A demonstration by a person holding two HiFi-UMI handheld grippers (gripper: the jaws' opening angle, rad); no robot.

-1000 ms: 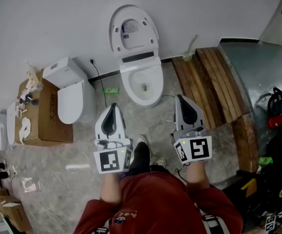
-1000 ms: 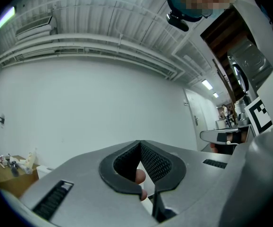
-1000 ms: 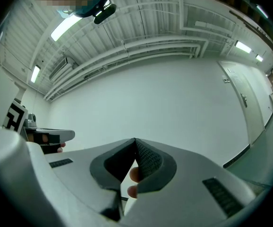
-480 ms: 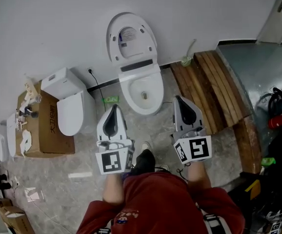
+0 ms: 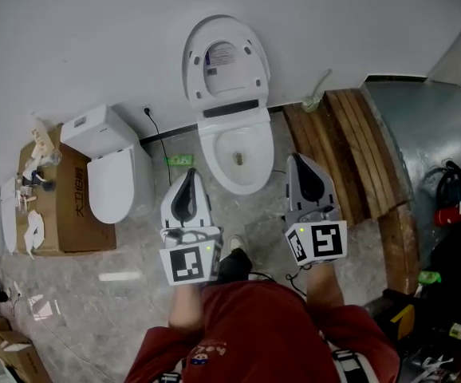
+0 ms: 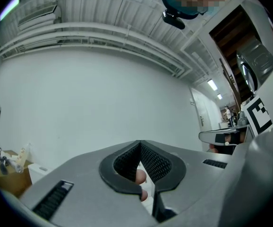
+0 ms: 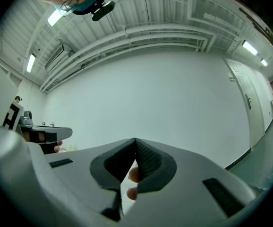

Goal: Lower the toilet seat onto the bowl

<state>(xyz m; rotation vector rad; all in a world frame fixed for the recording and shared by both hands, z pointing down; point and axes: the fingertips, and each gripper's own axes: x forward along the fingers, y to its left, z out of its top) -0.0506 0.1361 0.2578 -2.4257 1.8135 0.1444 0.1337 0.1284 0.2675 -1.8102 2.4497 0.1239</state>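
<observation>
In the head view a white toilet stands against the wall. Its seat and lid (image 5: 225, 58) are raised upright over the open bowl (image 5: 237, 156). My left gripper (image 5: 189, 174) is held just left of the bowl's front, and my right gripper (image 5: 297, 159) just right of it; neither touches it. Both grippers point at the wall with their jaws closed tip to tip and nothing between them. The left gripper view shows its shut tips (image 6: 140, 143) before bare wall. The right gripper view shows the same (image 7: 135, 140). The toilet is hidden in both gripper views.
A second toilet (image 5: 112, 178) with its lid down stands to the left, beside a cardboard box (image 5: 55, 206) with small items on it. Wooden planks (image 5: 338, 146) lie to the right, with a green bottle (image 5: 312, 100) at the wall. A black cord (image 5: 160, 134) runs down the wall.
The person has stepped closer to the toilet, and both shut grippers now flank the bowl's front instead of hanging short of it.
</observation>
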